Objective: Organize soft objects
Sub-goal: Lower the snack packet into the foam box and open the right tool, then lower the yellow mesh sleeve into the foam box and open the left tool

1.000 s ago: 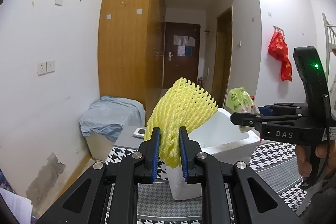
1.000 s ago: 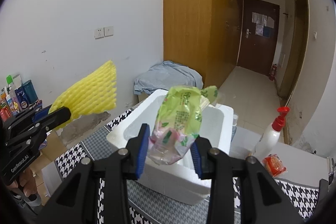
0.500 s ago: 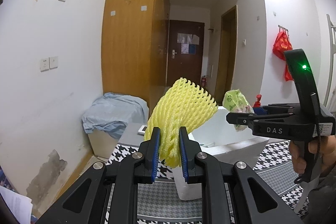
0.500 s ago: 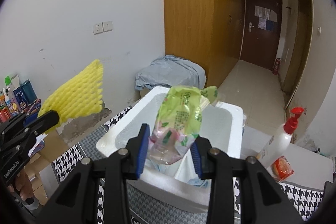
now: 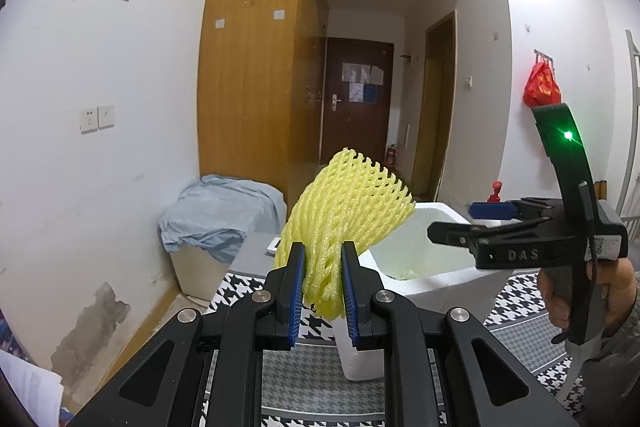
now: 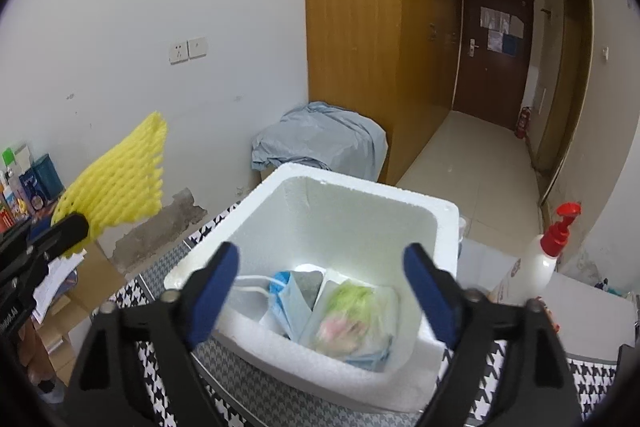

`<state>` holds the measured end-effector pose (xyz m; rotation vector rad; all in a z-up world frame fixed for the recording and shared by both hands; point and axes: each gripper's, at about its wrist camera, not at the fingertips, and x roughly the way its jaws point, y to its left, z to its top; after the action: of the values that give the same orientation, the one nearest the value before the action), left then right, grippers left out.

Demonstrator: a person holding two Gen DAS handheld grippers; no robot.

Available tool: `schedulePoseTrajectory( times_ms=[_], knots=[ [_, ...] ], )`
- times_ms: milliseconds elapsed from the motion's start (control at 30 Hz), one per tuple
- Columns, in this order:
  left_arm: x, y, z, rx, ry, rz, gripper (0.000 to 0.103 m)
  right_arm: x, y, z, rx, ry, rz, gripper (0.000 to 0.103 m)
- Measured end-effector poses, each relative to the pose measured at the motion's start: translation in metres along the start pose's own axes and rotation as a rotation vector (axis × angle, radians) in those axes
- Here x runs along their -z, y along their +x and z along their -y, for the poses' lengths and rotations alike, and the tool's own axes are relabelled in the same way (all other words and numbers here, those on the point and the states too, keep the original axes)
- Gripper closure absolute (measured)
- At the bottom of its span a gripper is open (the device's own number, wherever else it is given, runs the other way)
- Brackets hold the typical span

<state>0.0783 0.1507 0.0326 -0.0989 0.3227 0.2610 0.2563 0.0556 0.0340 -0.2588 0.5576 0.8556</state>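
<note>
My left gripper (image 5: 322, 287) is shut on a yellow foam net sleeve (image 5: 344, 211), held up in the air to the left of a white foam box (image 5: 424, 227). The sleeve also shows in the right wrist view (image 6: 120, 183). My right gripper (image 6: 320, 291) is open and empty, wide apart above the foam box (image 6: 256, 203). A green and pink plastic packet (image 6: 356, 319) lies blurred inside the box on blue face masks (image 6: 292, 299). The right gripper shows in the left wrist view (image 5: 480, 219) over the box.
The box stands on a houndstooth cloth (image 6: 140, 291). A white pump bottle with a red top (image 6: 536, 263) stands right of the box. A blue-grey cloth covers a bin (image 6: 320, 143) by the wooden wardrobe (image 6: 360, 27). Bottles and papers (image 6: 24, 183) are at far left.
My right gripper opened and let go of the green packet, which dropped into the foam box. The right gripper moved closer over the box. The left gripper still holds the yellow sleeve.
</note>
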Motion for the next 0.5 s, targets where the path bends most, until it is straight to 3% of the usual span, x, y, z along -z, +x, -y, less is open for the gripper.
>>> schedulePoseTrajectory(
  times_ms=[500],
  knots=[
    [-0.006,0.018,0.003,0.043,0.002,-0.026,0.084,0.010,-0.036,0.007,0.013,0.007,0.055,0.009]
  ],
)
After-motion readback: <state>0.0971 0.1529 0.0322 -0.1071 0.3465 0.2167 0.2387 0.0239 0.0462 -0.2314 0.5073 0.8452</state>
